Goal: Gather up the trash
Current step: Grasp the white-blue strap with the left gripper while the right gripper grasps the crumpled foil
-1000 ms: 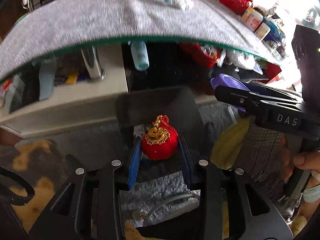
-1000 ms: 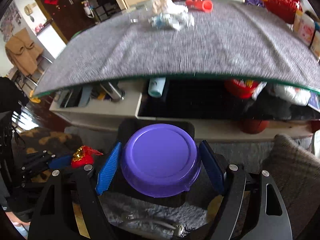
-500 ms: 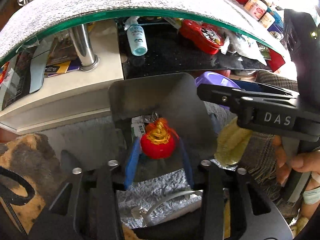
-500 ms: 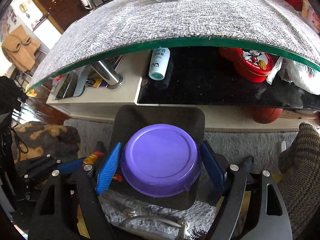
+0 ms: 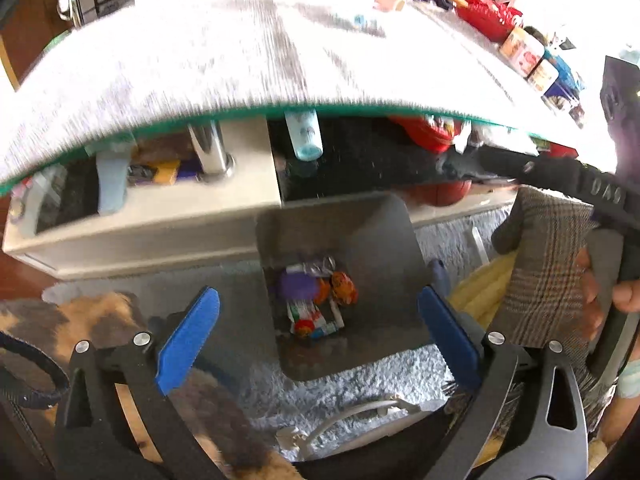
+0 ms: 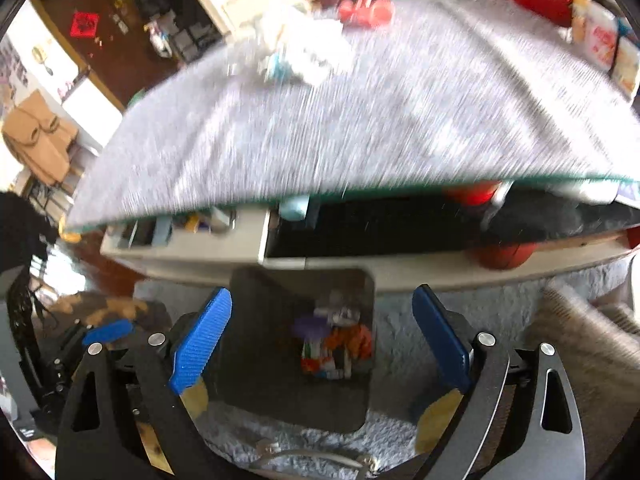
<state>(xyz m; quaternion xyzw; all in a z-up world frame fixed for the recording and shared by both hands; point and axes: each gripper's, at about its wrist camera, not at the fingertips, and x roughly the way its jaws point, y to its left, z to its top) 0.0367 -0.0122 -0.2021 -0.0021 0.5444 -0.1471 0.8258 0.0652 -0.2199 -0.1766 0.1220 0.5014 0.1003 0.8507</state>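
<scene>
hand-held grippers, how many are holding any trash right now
0. The left hand-held gripper and right hand-held gripper are both open and hold nothing above the dark grey square bin, where the purple round lid and other trash lie.

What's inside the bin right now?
In the bin: purple lid, red-orange ornament and printed wrappers piled on the bottom. Anything beneath that pile is hidden. Both grippers, left and right, are open and empty.
</scene>
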